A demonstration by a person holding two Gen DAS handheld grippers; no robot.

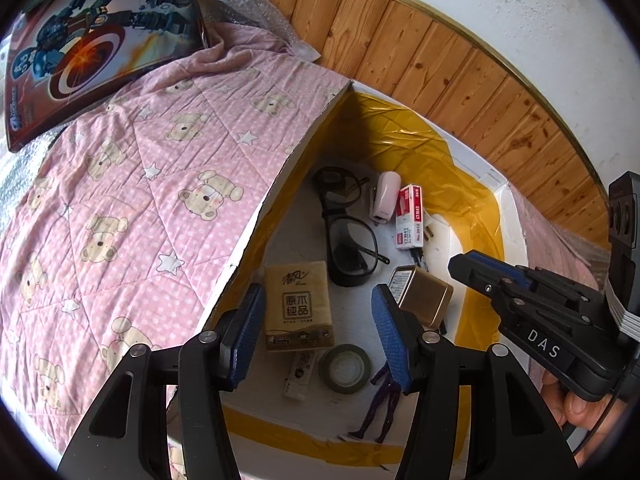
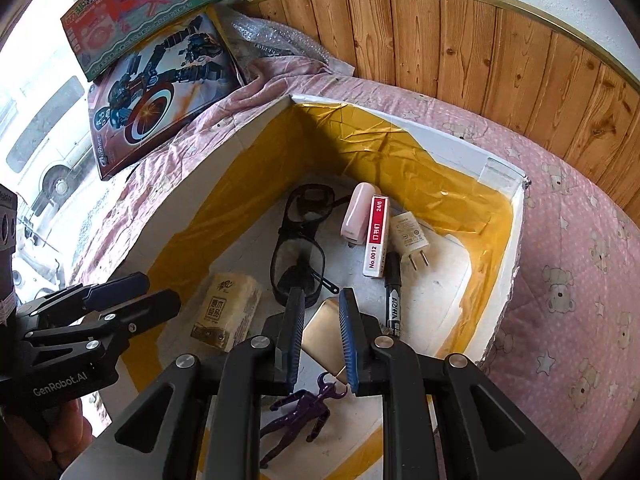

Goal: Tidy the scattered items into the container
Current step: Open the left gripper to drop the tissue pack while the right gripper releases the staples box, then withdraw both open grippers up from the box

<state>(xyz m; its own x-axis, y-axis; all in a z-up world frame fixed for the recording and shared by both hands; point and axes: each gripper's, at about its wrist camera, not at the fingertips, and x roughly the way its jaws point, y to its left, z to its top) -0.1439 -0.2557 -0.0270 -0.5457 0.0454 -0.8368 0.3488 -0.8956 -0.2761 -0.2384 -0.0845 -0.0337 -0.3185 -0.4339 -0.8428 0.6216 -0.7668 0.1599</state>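
A white box with yellow tape (image 1: pixel 480 208) (image 2: pixel 516 216) lies open on the pink bear quilt. Inside lie black glasses (image 1: pixel 348 240) (image 2: pixel 298 240), a pink stapler (image 1: pixel 386 196) (image 2: pixel 356 216), a red staple box (image 1: pixel 410 216) (image 2: pixel 376 236), a tissue pack (image 1: pixel 298 304) (image 2: pixel 228 312), a gold tin (image 1: pixel 424 300) (image 2: pixel 324 336), a tape roll (image 1: pixel 346 368), a purple figure (image 1: pixel 380 408) (image 2: pixel 300 416), a white plug (image 2: pixel 410 236) and a marker (image 2: pixel 394 300). My left gripper (image 1: pixel 318 336) hovers open over the box, empty. My right gripper (image 2: pixel 320 340) hovers above the tin, slightly open, empty.
Two toy boxes (image 2: pixel 160 92) (image 2: pixel 152 12) lie on the quilt (image 1: pixel 120 200) at the far left, with bubble wrap (image 2: pixel 272 36) behind them. A wood-panelled wall (image 2: pixel 480 48) runs along the back. More quilt (image 2: pixel 580 260) lies to the right of the box.
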